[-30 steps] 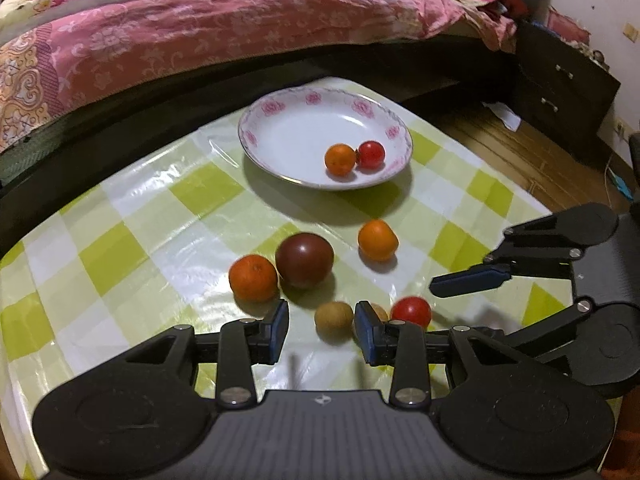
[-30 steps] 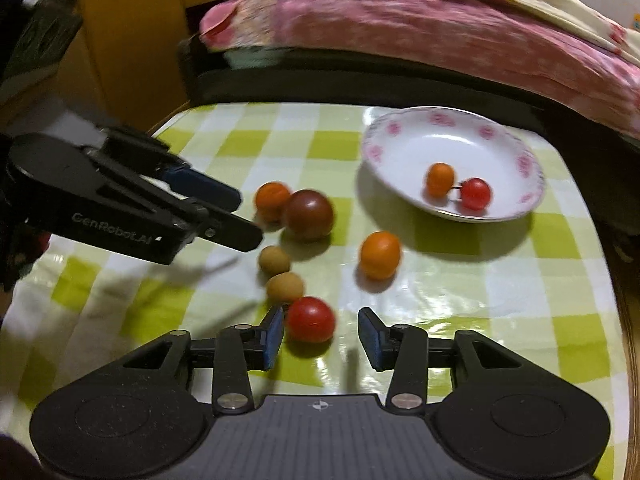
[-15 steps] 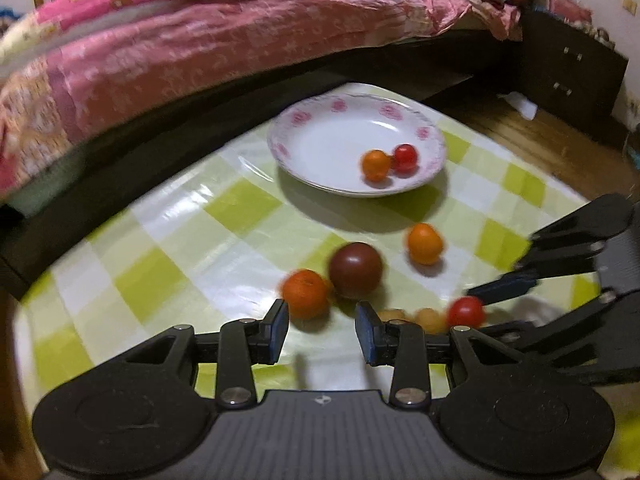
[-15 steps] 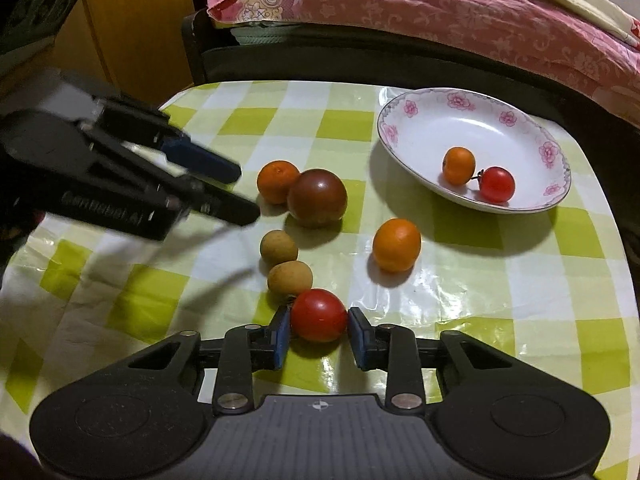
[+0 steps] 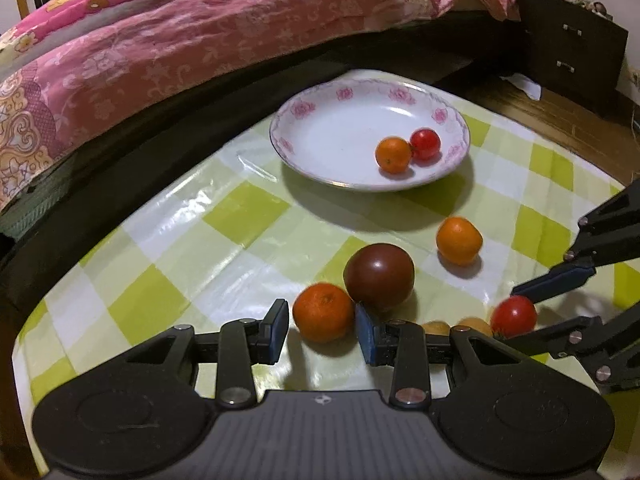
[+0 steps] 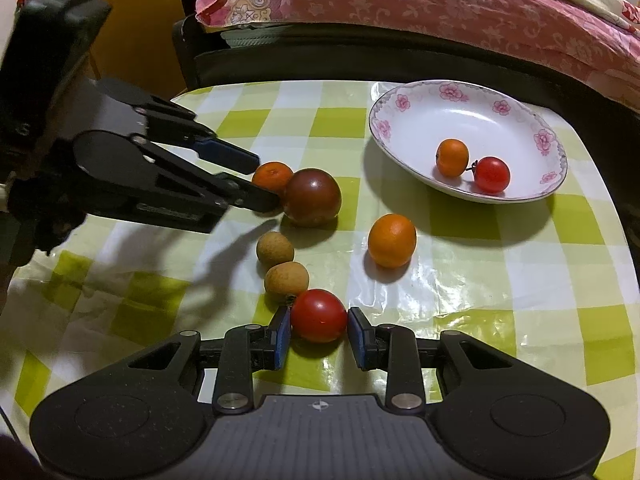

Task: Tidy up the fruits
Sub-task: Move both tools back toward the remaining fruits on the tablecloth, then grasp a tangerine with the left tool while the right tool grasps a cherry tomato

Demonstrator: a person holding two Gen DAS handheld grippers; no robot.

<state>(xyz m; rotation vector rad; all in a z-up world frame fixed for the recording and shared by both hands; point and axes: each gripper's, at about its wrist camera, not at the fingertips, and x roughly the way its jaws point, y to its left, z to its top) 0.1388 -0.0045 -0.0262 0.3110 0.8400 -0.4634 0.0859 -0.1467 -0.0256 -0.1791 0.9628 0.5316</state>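
Right gripper (image 6: 319,333): nearest in its own view, jaws drawn in on a red tomato (image 6: 319,315); both blue pads touch its sides, pinching it on the cloth.
Left gripper (image 5: 322,332): jaws spread around an orange tangerine (image 5: 324,312); a sliver of gap shows at the left pad, while the right pad sits at the fruit's edge and just in front of the dark tomato (image 5: 379,276). No squeeze is visible.
Brown fruits: two small, round, matte tan fruits (image 6: 286,278) and (image 6: 275,247) lie in a line just beyond the red tomato, the nearer one touching it.
Dark tomato: glossy, maroon-brown, the largest fruit, touching the tangerine.
Loose orange fruit (image 6: 392,240): smooth, slightly oval, alone on the cloth between the dark tomato and the plate.
Table cover (image 6: 500,280): shiny plastic sheet, checked in lime green and white, wrinkled and glinting.
Plate (image 6: 404,102): shallow white ceramic dish with pink flowers round the rim, at the far side of the table; it holds one small orange fruit (image 6: 452,157) and one red cherry tomato (image 6: 492,174) with a stem, touching each other.
Writing: the raised lettering on the left gripper's side is too blurred to read.
Bedding (image 5: 200,40): pink floral quilt, crumpled, beyond the table.
Cabinet (image 5: 572,40): dark wood with metal handles, far right.
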